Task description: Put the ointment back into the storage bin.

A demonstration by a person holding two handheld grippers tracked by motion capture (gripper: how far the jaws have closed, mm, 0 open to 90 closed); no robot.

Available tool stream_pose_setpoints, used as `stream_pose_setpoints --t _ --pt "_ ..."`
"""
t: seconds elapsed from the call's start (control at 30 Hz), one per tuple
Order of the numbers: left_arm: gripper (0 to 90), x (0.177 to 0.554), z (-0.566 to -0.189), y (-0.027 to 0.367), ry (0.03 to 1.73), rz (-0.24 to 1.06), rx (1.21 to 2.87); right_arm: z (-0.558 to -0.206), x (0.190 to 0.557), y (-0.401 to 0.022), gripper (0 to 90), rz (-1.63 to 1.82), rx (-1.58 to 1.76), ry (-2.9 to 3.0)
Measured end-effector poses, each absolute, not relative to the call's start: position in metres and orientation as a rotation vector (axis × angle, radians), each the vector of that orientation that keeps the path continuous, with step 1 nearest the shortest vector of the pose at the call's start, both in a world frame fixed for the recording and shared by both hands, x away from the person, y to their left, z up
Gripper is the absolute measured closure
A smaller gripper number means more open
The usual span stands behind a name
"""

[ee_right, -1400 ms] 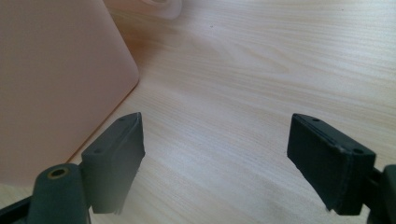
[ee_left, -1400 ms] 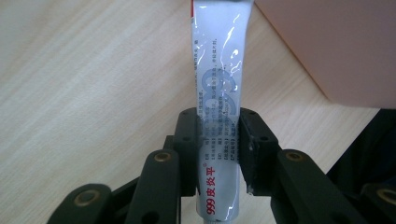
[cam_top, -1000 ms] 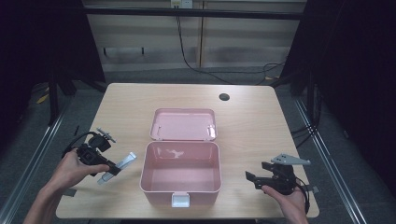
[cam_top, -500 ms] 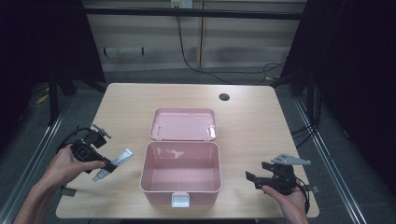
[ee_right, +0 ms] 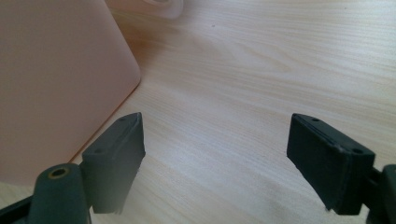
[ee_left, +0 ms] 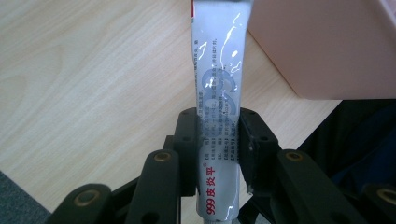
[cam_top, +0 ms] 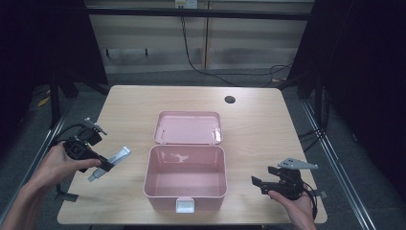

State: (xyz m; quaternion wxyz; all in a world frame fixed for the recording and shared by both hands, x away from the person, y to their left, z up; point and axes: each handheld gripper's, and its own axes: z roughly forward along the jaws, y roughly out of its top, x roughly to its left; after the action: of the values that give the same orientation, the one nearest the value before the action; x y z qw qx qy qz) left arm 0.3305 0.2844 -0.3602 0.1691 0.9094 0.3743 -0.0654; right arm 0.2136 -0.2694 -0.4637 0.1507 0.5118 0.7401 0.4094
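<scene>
Looking down, the high view placed the left gripper (cam_top: 103, 164) near the worktop (cam_top: 268, 124) edge, left of the pink box (cam_top: 186, 184). Its own view showed fingers (ee_left: 187, 140) clamping the tube (ee_left: 219, 116). The right gripper (ee_right: 233, 163) gaped over bare wood.

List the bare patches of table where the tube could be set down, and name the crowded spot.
Bare wood lies between the pink box and the right hand-held gripper, and across the far table beyond the lid. Crowded: left of the box, around the left hand-held gripper holding the tube.
</scene>
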Motion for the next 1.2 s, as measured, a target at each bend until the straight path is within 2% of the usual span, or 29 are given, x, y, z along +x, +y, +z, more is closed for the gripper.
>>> stream_pose_setpoints --t 0.33,0.57,0.8,1.2 --pt "70.9 0.327 -0.34 0.28 0.972 -0.135 2.605 -0.464 0.214 -0.269 18.8 1.175 1.47 2.128" --pt "70.9 0.324 -0.326 0.273 0.873 -0.189 2.635 -0.464 0.214 -0.269 18.4 1.179 1.47 2.129" --pt "70.9 0.32 -0.324 0.265 0.708 -0.145 2.725 -0.464 0.214 -0.269 18.5 1.178 1.474 2.133" --pt "70.8 0.315 -0.316 0.241 0.601 -0.152 2.72 -0.464 0.214 -0.269 18.6 1.179 1.472 2.133"
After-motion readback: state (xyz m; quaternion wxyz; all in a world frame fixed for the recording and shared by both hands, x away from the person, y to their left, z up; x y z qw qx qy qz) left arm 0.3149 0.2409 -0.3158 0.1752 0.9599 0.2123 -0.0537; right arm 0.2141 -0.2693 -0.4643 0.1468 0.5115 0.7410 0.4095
